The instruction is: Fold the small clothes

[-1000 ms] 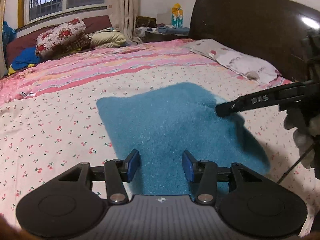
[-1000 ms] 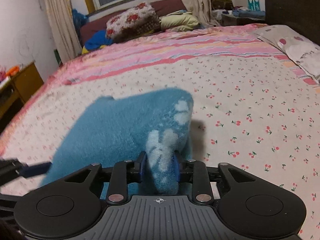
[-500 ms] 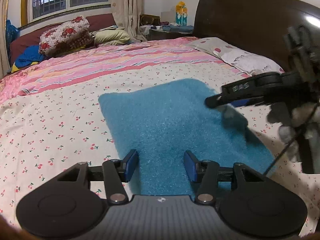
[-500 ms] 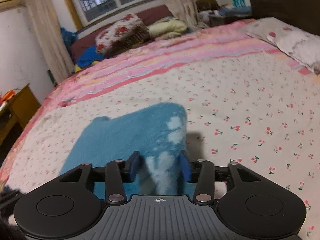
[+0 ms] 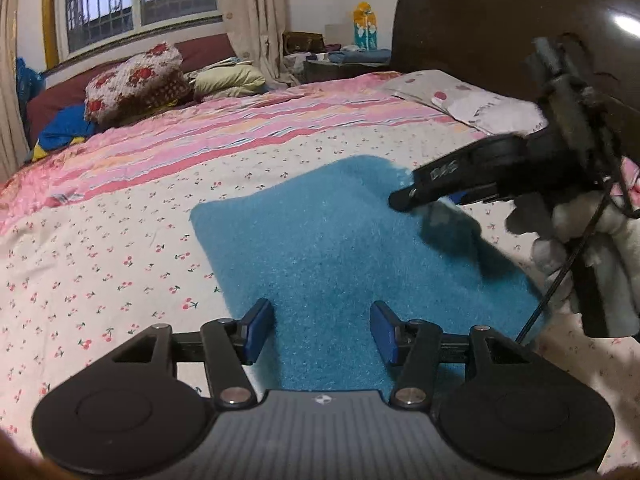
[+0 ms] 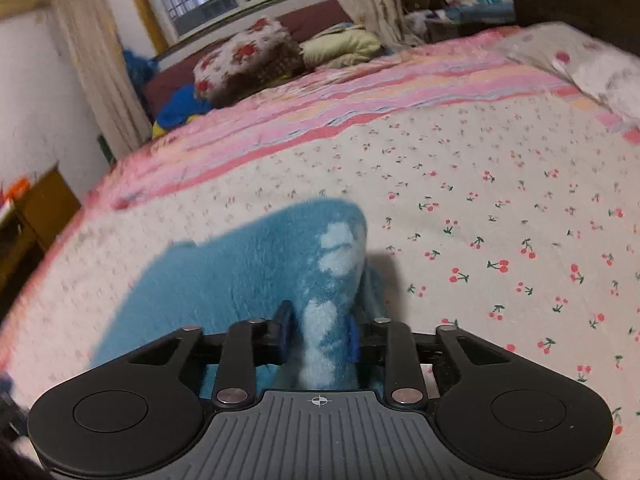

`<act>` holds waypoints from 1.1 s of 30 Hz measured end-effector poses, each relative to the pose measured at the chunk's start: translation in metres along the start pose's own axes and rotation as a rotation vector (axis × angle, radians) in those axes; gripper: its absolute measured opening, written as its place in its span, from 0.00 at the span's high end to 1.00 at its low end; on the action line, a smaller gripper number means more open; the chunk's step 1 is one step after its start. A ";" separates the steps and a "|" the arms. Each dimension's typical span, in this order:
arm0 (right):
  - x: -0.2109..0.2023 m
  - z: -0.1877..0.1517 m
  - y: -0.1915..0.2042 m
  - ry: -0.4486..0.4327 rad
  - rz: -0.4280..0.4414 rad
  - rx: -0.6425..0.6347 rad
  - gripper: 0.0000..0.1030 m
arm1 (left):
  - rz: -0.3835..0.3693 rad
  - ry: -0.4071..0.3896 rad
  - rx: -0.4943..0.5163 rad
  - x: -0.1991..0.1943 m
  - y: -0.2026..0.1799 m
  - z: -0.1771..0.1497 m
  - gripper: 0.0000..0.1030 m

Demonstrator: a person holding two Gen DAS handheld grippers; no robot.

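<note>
A fluffy blue cloth [image 5: 340,248] lies spread on the cherry-print bedsheet [image 5: 100,264]. My left gripper [image 5: 320,332] hovers open over its near edge, and the cloth lies below the blue pads without being pinched. My right gripper [image 6: 319,336] has a raised fold of the blue cloth [image 6: 224,280], with pale patches, between its pads. Its jaws are closing and press on that fold. In the left wrist view the right gripper [image 5: 424,204] sits at the cloth's far right corner, which is lifted off the sheet.
A dark headboard [image 5: 500,32] and a pale pillow [image 5: 472,104] are on the right. A floral cushion [image 5: 136,76] and bedding lie at the far side under the window. Wooden furniture [image 6: 44,208] stands left of the bed. A hand in fuzzy white fabric [image 5: 592,232] holds the right gripper.
The right gripper let its jaws out around the fold, then closed them on it again. It shifted a little at the cloth's right corner. The left jaws stand slightly wider.
</note>
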State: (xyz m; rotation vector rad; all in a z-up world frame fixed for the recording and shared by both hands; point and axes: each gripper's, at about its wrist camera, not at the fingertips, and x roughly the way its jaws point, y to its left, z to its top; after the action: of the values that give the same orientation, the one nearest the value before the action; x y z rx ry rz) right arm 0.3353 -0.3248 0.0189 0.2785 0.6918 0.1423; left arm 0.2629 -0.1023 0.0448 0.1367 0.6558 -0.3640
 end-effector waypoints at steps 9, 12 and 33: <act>-0.070 -0.016 0.011 -0.049 0.036 -0.037 0.65 | 0.016 -0.024 -0.015 -0.017 0.003 -0.003 0.44; -0.067 -0.036 0.024 0.000 -0.043 -0.129 0.66 | 0.037 0.044 -0.002 -0.004 0.001 -0.009 0.44; -0.033 -0.060 -0.039 0.139 0.107 0.184 0.20 | -0.117 0.038 -0.291 0.011 0.055 -0.011 0.34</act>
State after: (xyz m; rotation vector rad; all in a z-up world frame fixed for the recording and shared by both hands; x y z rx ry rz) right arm 0.2721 -0.3566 -0.0168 0.4859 0.8302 0.2023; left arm 0.2852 -0.0520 0.0293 -0.1728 0.7487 -0.3756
